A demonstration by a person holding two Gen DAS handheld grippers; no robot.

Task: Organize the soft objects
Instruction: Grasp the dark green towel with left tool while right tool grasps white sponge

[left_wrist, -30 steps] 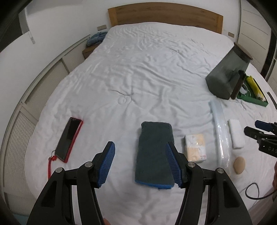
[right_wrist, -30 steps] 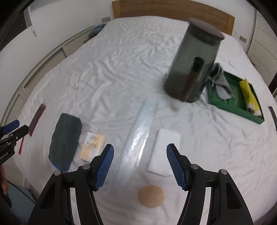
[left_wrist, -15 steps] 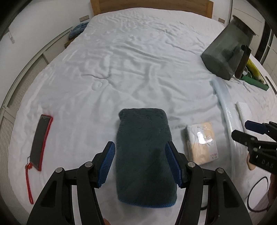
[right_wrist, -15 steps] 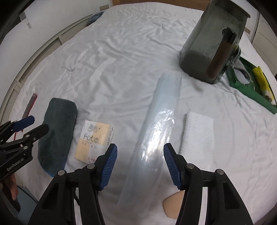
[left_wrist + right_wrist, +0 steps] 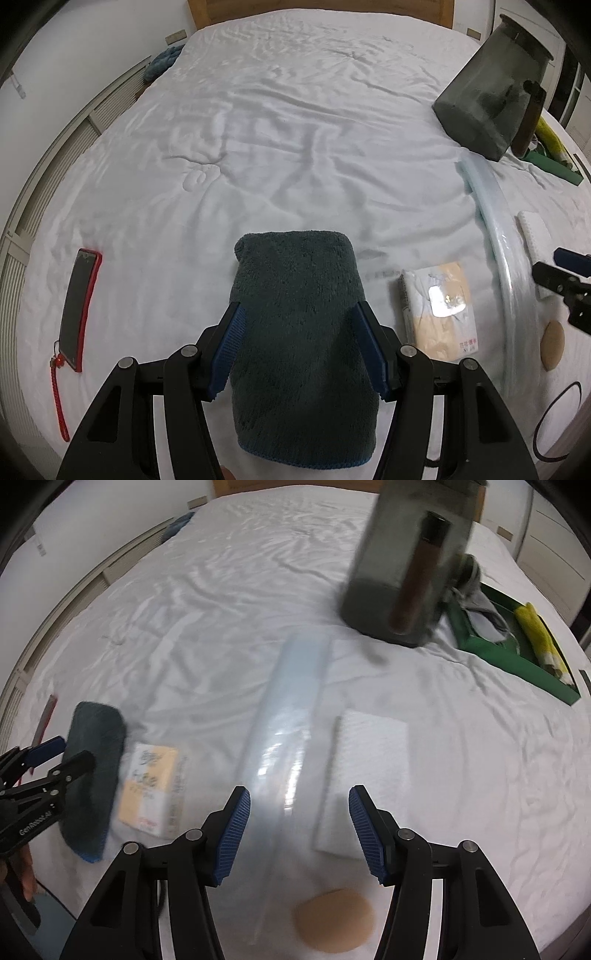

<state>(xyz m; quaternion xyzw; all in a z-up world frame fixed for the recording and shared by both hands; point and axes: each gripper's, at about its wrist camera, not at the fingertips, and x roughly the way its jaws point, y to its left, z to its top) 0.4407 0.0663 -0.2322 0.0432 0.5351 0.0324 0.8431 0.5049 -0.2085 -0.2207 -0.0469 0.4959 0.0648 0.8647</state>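
Observation:
A folded dark grey towel [image 5: 301, 339] with a blue hem lies on the white bed. My left gripper [image 5: 301, 345] is open, with a finger on each side of the towel; the towel also shows in the right wrist view [image 5: 94, 771]. My right gripper [image 5: 299, 823] is open above a long clear plastic sleeve [image 5: 284, 738], with a white folded cloth [image 5: 365, 771] to the sleeve's right. A tan round sponge [image 5: 334, 926] lies under the right gripper. A tissue pack [image 5: 441, 314] sits between towel and sleeve.
A dark grey bin [image 5: 491, 92] stands at the far right, with a green tray [image 5: 517, 646] holding a yellow cloth beside it. A red-cased phone [image 5: 79, 302] with a red strap lies left. A black cable [image 5: 557, 421] loops at the bed's right edge.
My left gripper has moved forward and down, so its fingers now flank the towel. My right gripper has moved forward over the plastic sleeve. Both stayed open.

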